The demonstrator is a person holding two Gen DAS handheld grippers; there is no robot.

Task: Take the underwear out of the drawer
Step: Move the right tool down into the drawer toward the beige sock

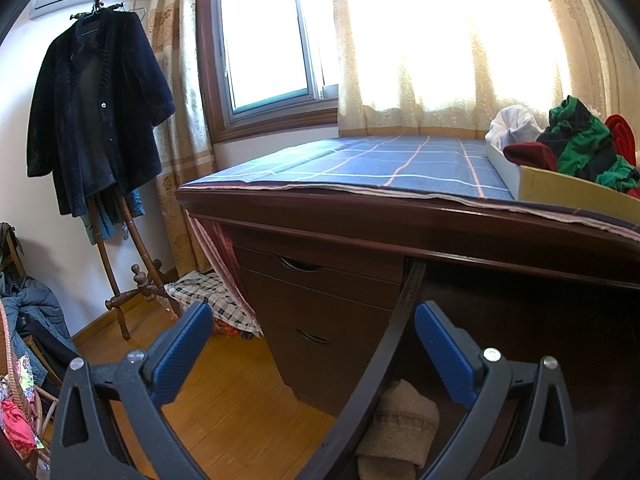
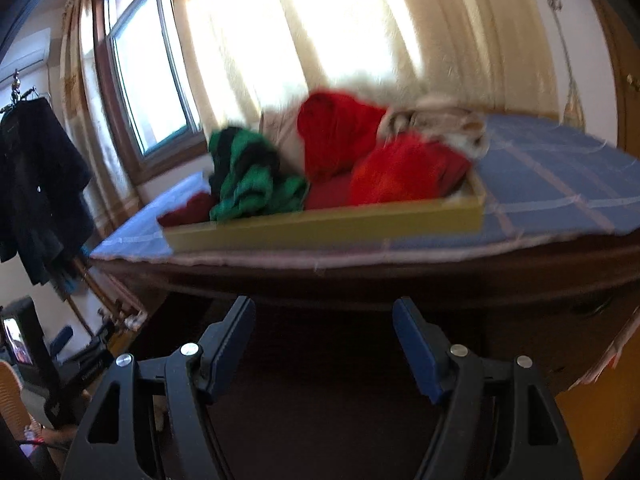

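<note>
Approach step. A shallow yellow-walled drawer, centre frame on the blue checked tablecloth, holds the green-and-black underwear and red garments. Right gripper, lower centre, and left gripper both gape wide, empty. Next: reach in and pinch 1 garment.

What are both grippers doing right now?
Left gripper: open, holding nothing.
Right gripper: open, holding nothing.

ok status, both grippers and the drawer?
Left gripper open, empty. Right gripper open, empty, short of the desk. Drawer tray on the desk top, clothes piled inside, green-black piece nearest. Nothing in the way.
</note>
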